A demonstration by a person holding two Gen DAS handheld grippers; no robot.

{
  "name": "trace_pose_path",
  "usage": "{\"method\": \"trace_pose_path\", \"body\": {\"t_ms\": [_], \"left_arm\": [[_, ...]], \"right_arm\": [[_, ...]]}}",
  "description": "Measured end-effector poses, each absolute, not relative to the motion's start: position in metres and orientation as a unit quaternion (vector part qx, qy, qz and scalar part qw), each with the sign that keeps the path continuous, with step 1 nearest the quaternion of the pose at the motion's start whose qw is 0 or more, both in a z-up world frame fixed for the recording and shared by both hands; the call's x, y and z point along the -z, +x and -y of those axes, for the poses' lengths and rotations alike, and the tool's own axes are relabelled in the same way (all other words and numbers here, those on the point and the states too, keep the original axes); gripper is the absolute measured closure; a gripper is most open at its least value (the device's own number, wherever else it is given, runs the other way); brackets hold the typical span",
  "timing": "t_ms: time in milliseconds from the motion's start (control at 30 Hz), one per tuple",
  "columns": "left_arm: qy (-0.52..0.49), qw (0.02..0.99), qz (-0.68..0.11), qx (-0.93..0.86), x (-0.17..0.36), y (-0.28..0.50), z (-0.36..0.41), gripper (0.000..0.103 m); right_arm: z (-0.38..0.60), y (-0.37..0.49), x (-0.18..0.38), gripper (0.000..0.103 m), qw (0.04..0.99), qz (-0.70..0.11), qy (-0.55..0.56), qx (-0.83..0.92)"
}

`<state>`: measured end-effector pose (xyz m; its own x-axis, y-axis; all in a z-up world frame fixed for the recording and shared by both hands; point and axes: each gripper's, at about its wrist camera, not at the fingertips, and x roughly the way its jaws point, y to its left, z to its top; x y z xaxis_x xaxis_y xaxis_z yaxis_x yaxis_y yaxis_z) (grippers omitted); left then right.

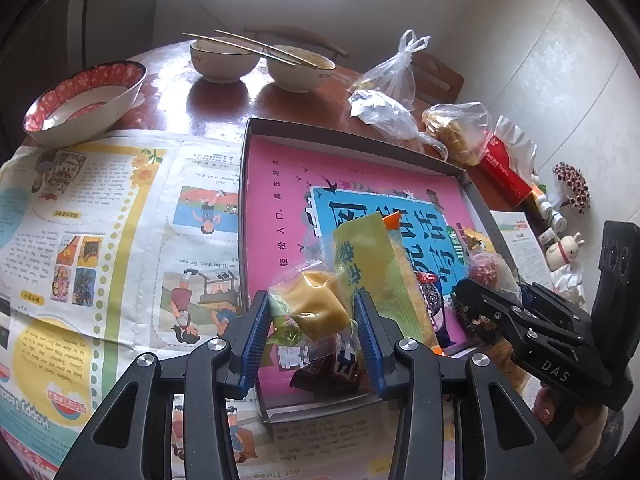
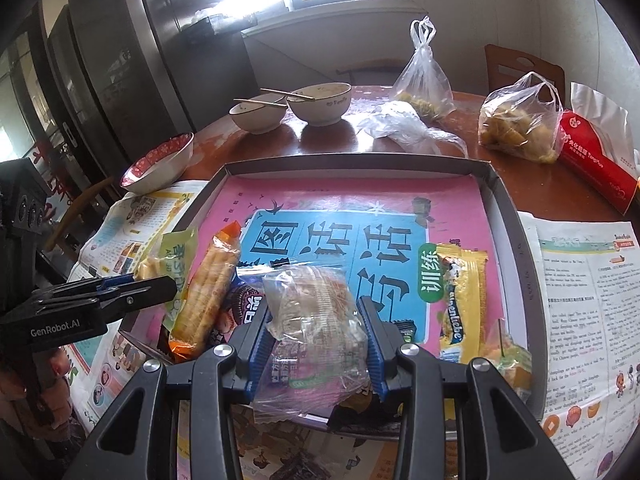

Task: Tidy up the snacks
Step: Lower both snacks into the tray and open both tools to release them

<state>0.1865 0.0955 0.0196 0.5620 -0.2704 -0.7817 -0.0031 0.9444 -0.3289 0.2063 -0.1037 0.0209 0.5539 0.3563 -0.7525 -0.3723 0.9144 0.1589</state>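
Snacks lie in a shallow grey tray [image 2: 516, 216] on a round wooden table [image 1: 224, 100], on top of a pink book cover [image 2: 460, 208] with a blue panel that fills the tray floor. The left gripper [image 1: 312, 320] is closed on a small clear packet with a yellow cake [image 1: 316, 308] inside; both blue pads press on its sides, and the packet is held above the near left corner of the tray. Just beside it on the right lies a long packet with a green end [image 1: 368, 256] and an orange snack inside. The right gripper [image 2: 316, 328] grips a clear crinkled packet with a pale snack [image 2: 312, 300], its pads are tight on both sides, over the near edge of the tray. To the right of this packet a yellow wrapper [image 2: 460, 300] lies flat on the book cover, and a dark purple packet [image 2: 240, 304] is under the clear one. Sheets of children's newspaper [image 1: 100, 220] cover the table on both sides of the tray. Behind the tray stand two white bowls with chopsticks [image 2: 292, 104] across them, a red-patterned bowl [image 1: 80, 100] at the left, some plastic bags [image 2: 520, 120] with food, and a red box [image 2: 592, 160] at the right.
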Motion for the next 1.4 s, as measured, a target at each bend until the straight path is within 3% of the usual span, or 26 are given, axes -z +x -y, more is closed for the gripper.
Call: {"method": "trace_pose_path", "body": {"t_ms": [833, 1400], "left_arm": [[-0.135, 0.872, -0.465, 0.073, -0.019, 0.186, -0.093, 0.057], [-0.145, 0.87, -0.465, 0.073, -0.021, 0.182, -0.097, 0.057]], "right_arm": [[0.102, 0.211, -0.014, 0.061, 0.879, -0.433, 0.002, -0.199], [0.108, 0.205, -0.019, 0.047, 0.882, -0.431, 0.006, -0.192]]}}
